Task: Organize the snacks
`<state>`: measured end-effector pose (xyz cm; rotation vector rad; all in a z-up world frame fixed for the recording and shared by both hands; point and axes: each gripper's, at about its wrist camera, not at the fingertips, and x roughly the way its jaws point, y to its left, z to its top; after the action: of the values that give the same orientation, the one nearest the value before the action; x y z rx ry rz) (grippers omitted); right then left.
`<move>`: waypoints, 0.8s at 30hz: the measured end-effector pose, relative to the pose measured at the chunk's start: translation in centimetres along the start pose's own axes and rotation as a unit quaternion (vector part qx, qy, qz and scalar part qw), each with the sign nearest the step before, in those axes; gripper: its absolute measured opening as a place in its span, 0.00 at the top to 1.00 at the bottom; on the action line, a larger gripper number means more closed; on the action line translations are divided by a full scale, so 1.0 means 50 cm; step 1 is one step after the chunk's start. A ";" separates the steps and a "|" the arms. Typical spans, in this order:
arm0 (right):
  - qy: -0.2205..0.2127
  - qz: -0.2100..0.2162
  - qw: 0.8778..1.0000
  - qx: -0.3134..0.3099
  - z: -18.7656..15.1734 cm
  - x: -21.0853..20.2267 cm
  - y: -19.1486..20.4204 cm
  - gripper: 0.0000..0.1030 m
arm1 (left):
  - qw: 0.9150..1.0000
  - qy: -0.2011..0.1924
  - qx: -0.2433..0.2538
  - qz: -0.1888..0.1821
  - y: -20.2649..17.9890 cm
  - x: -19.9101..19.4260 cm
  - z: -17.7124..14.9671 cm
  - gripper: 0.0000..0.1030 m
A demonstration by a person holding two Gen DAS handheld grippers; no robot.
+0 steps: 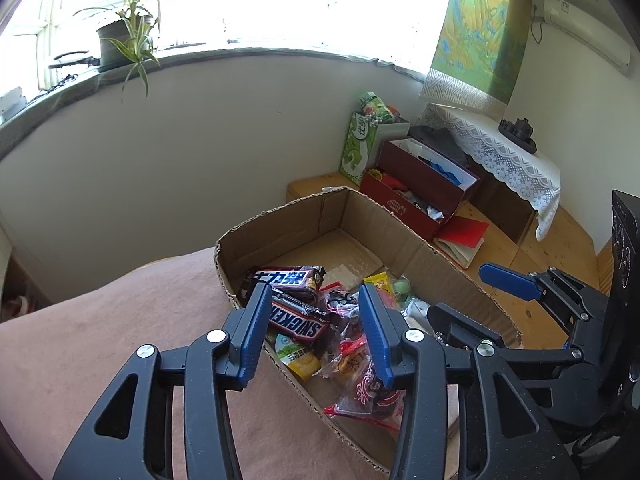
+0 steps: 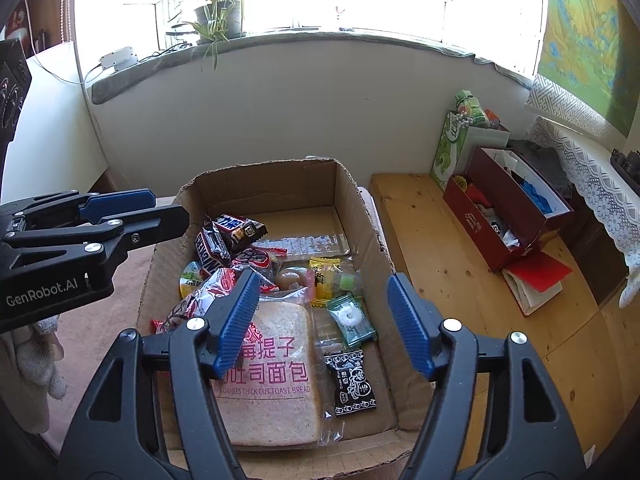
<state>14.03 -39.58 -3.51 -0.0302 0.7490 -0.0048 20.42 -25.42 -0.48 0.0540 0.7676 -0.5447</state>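
An open cardboard box (image 2: pixel 360 208) holds several snacks: Snickers bars (image 2: pixel 236 229), a packet of toast bread (image 2: pixel 272 364), a green mint candy (image 2: pixel 352 318), a black sachet (image 2: pixel 352 384) and a yellow candy (image 2: pixel 324 276). My right gripper (image 2: pixel 324 320) is open and empty, above the near end of the box over the bread. My left gripper (image 1: pixel 316 320) is open and empty over the box's left wall (image 1: pixel 240 248), above the Snickers bars (image 1: pixel 296 320). The left gripper also shows in the right wrist view (image 2: pixel 132 208), and the right gripper in the left wrist view (image 1: pixel 472 292).
The box sits on a pink cloth (image 1: pixel 120 340) beside a wooden platform (image 2: pixel 440 264). Red boxes (image 2: pixel 504 216), a green carton (image 2: pixel 452 148) and a red notebook (image 2: pixel 536 276) stand at the right. A lace-covered shelf (image 2: pixel 600 176) and a windowsill plant (image 2: pixel 218 12) are behind.
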 end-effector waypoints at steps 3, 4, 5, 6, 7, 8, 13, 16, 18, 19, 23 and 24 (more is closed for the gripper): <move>-0.006 -0.008 1.000 -0.001 -0.006 -0.014 0.003 0.22 | 1.000 -0.004 0.002 0.000 -0.004 -0.012 -0.007 0.52; -0.008 -0.009 1.000 0.000 -0.008 -0.019 0.004 0.22 | 1.000 -0.006 0.004 0.001 -0.005 -0.017 -0.009 0.52; -0.009 -0.009 1.000 0.000 -0.010 -0.023 0.005 0.22 | 1.000 -0.007 0.005 0.002 -0.006 -0.022 -0.011 0.51; -0.010 -0.009 1.000 0.001 -0.012 -0.028 0.006 0.22 | 1.000 -0.008 0.005 0.002 -0.007 -0.026 -0.012 0.50; -0.011 -0.011 1.000 0.002 -0.013 -0.032 0.007 0.22 | 1.000 -0.010 0.003 0.003 -0.006 -0.030 -0.013 0.47; -0.012 -0.012 1.000 0.002 -0.014 -0.037 0.008 0.22 | 1.000 -0.012 0.001 0.004 -0.007 -0.035 -0.015 0.46; -0.021 -0.020 1.000 0.007 -0.021 -0.062 0.012 0.20 | 1.000 -0.024 0.001 0.010 -0.006 -0.062 -0.026 0.46; -0.031 -0.020 0.999 0.014 -0.028 -0.084 0.017 0.20 | 0.999 -0.032 0.000 0.011 -0.008 -0.084 -0.038 0.43; -0.037 -0.023 0.999 0.016 -0.035 -0.100 0.022 0.20 | 0.999 -0.038 0.000 0.013 -0.007 -0.098 -0.046 0.38; -0.041 -0.027 0.999 0.017 -0.040 -0.108 0.025 0.20 | 0.999 -0.042 0.000 0.015 -0.006 -0.106 -0.051 0.36; -0.052 -0.041 0.998 0.022 -0.055 -0.141 0.035 0.19 | 0.998 -0.052 0.001 0.019 -0.008 -0.137 -0.070 0.35; -0.054 -0.045 0.997 0.025 -0.058 -0.149 0.037 0.13 | 0.998 -0.055 0.003 0.019 -0.009 -0.146 -0.076 0.32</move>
<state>6.58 -37.71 -0.62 -0.0171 0.6380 -0.1072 13.44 -21.60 1.74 0.0427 0.6564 -0.5096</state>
